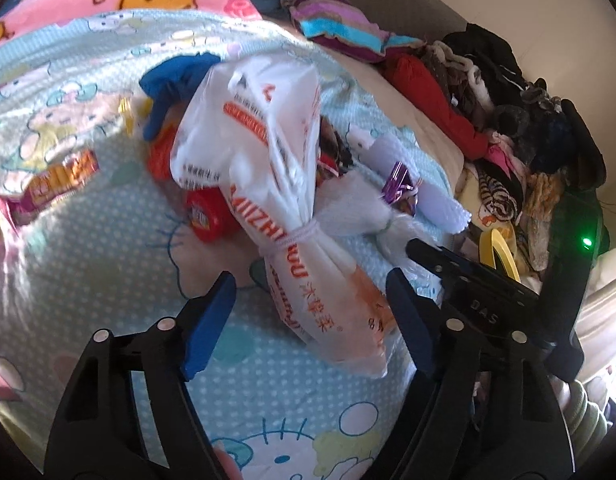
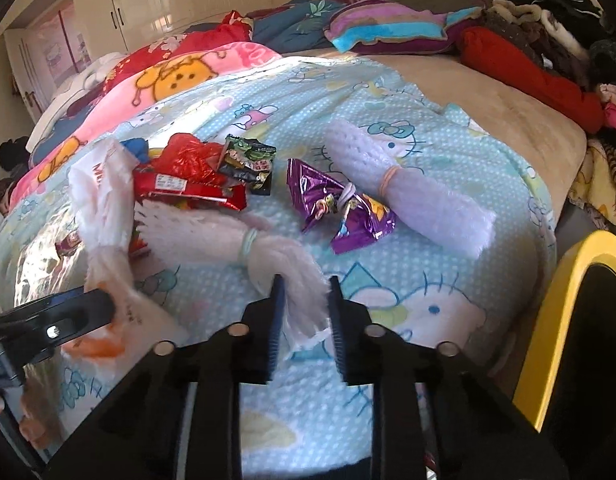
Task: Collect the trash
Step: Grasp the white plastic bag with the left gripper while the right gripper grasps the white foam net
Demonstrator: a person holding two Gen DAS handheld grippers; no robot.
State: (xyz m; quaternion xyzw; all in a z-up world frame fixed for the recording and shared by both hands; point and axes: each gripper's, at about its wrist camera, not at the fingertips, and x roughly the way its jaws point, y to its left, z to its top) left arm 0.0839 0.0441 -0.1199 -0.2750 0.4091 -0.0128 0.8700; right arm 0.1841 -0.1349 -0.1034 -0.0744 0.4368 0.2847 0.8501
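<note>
left gripper (image 1: 308, 316) is open, jaws either side of the white printed bag (image 1: 268, 168) on the blanket (image 1: 88, 240); bag's long axis runs 11 to 5 o'clock. right gripper (image 2: 304, 320) is closed on the foam net's (image 2: 228, 236) near end, net stretching toward 10 o'clock. left is nearer the bag.

Not much readable here tbh. The white plastic bag tied with a rubber band (image 1: 276, 184), lying in the middle of the bed, has orange Latin capitals down its side, only partly legible, something like "IZH…OU", plus orange Chinese characters near its near end that I can't make out. The black gripper body (image 1: 484, 304) on the right carries embossed "DAS". The red and purple wrappers are too blurred to read.
</note>
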